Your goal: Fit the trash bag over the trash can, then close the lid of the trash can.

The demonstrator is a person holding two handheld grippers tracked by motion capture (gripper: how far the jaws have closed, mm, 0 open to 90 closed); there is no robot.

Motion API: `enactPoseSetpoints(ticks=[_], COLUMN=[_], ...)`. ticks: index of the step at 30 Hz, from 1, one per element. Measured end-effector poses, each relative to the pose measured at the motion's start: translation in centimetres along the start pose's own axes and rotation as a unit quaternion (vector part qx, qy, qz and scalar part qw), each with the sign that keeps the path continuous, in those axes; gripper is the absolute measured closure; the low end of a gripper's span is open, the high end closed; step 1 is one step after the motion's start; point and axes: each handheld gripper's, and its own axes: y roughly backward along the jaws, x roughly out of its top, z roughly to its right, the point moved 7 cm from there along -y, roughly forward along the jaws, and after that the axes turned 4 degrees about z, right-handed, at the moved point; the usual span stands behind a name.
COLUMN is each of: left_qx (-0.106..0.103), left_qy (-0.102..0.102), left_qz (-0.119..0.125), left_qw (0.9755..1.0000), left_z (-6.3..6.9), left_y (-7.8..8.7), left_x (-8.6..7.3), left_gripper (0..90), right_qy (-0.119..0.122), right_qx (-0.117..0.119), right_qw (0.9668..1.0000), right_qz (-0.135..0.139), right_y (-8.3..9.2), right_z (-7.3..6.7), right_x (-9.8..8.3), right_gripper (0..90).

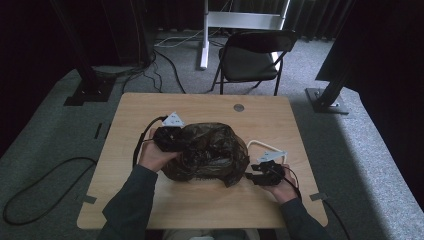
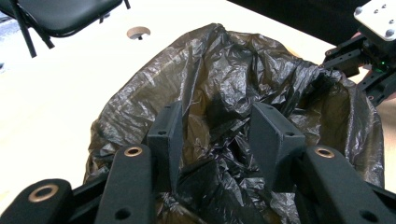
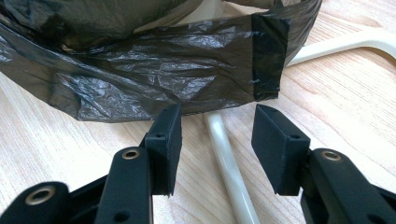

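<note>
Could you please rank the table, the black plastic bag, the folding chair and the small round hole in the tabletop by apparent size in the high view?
1. Table, clearly the largest.
2. Black plastic bag and folding chair look about alike; the chair stands farther from the camera, so I would not rank them.
3. Round hole, by far the smallest.

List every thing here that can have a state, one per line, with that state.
black plastic bag: crumpled in a heap on the table, mouth gaping toward the right tongs.
left tongs: open, jaws over the bag's crinkled plastic, nothing pinched.
right tongs: open, jaws just short of the bag's rim.
white hanger: lying flat on the table, partly under the bag.
folding chair: unfolded, unoccupied, beyond the table.
</note>
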Motion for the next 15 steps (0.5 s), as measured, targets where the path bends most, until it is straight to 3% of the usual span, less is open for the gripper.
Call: enactPoseSetpoints(ticks=[15], left_qx=[0.011], left_qy=[0.014], left_qz=[0.008], left_qw=[0.9998], left_z=[-1.0], left_y=[1.2], left_x=[-1.0], left_gripper=[55.3], right_qy=[-0.012], right_qx=[0.000], right_qw=[0.9999], right_qz=[0.008], right_y=[0.3], right_z=[0.2], right_x=[0.3], right_gripper=[54.0])
